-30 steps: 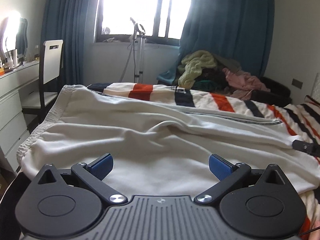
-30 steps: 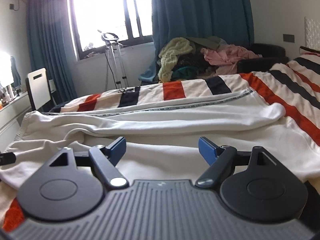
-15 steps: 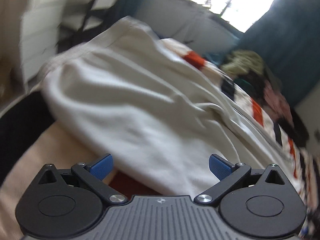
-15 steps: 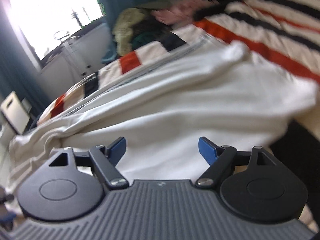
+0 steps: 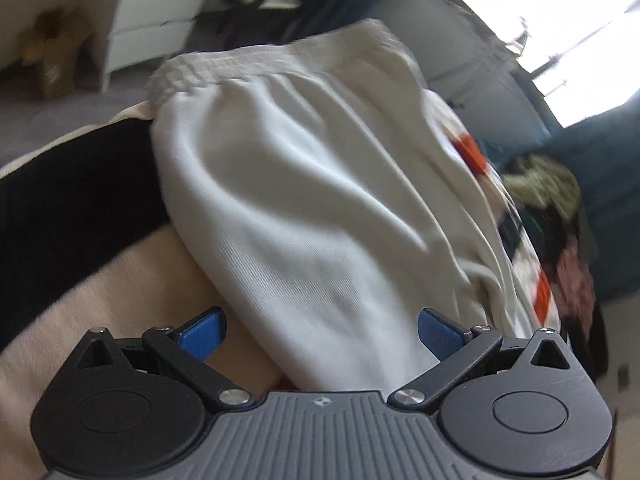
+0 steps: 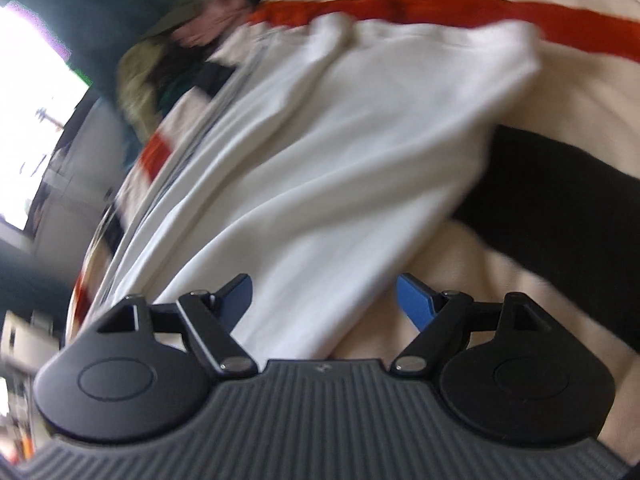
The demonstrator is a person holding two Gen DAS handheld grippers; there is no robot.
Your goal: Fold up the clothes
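Observation:
A cream-white garment [image 5: 304, 184] with an elastic waistband [image 5: 248, 64] lies spread on a striped bedspread [image 5: 92, 292]. In the left wrist view its near edge runs between the blue pads of my left gripper [image 5: 320, 332], which stands open just above the cloth. The right wrist view shows the garment's other end [image 6: 328, 168], its near edge passing between the wide-apart fingers of my right gripper [image 6: 324, 296], also open. Neither gripper pinches the fabric. Both views are tilted and blurred.
The bedspread [image 6: 552, 92] has cream, black and orange stripes. A heap of other clothes [image 5: 552, 200] sits at the far end of the bed, before teal curtains. White drawers [image 5: 160, 20] and a cardboard box [image 5: 48, 56] stand on the floor beside the bed.
Both grippers have rolled sharply and dropped toward the near edge of the garment, the left at the waistband end, the right at the other end. Their jaws stayed open.

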